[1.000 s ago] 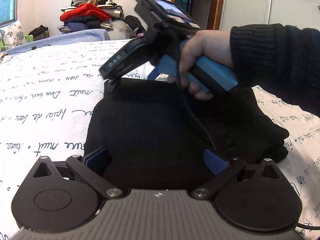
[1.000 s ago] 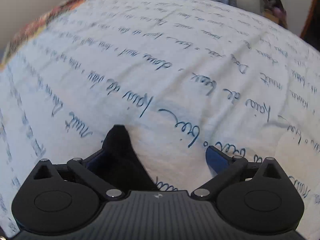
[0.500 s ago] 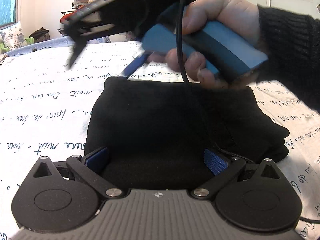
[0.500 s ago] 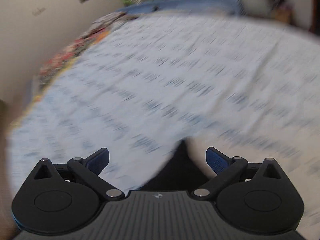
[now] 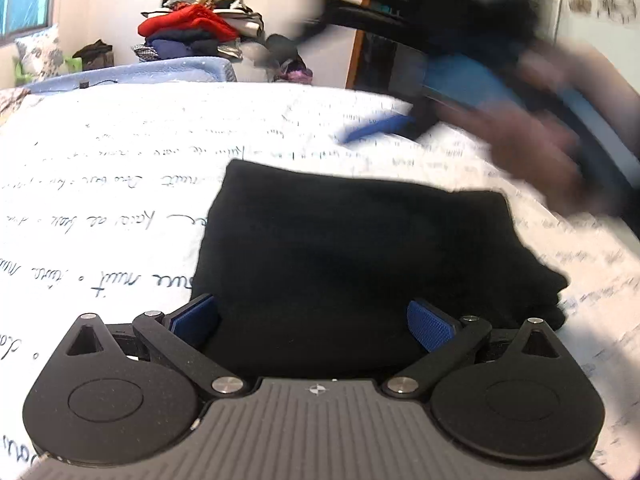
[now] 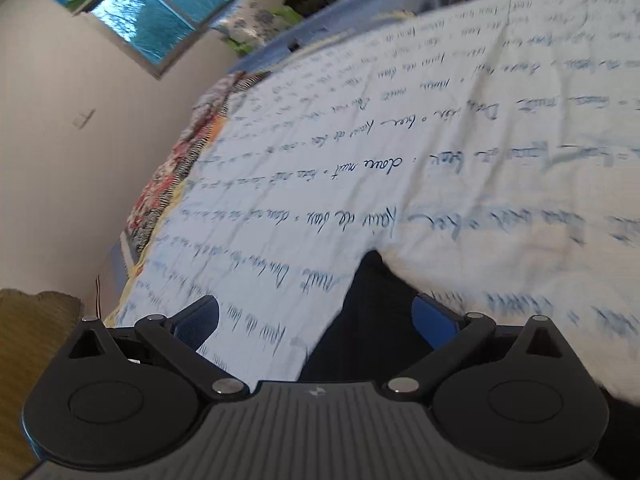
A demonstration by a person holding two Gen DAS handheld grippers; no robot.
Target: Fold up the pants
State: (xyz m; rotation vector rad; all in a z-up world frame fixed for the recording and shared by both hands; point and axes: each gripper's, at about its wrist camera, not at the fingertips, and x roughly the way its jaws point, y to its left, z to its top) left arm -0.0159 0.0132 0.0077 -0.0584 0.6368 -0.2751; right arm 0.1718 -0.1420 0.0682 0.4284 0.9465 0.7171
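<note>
The black pants (image 5: 352, 248) lie folded into a thick rectangle on the white bedspread (image 5: 120, 168) with blue handwriting print. My left gripper (image 5: 314, 320) is open, its blue pads on either side of the near edge of the pants, holding nothing. My right gripper shows blurred in the left wrist view (image 5: 460, 92), raised above the far right of the pants in a hand. In the right wrist view my right gripper (image 6: 316, 316) is open and empty, and a corner of the pants (image 6: 368, 304) shows below it.
A pile of clothes (image 5: 192, 28) sits beyond the far end of the bed beside a blue bin (image 5: 160, 72). A window (image 6: 152, 12) and wall stand on the left side. The floral bed edge (image 6: 176, 168) drops to a brown floor (image 6: 24, 340).
My right gripper has let go of the far edge of the pants, lifted up and swung away to the right. The left gripper has stayed at the near edge.
</note>
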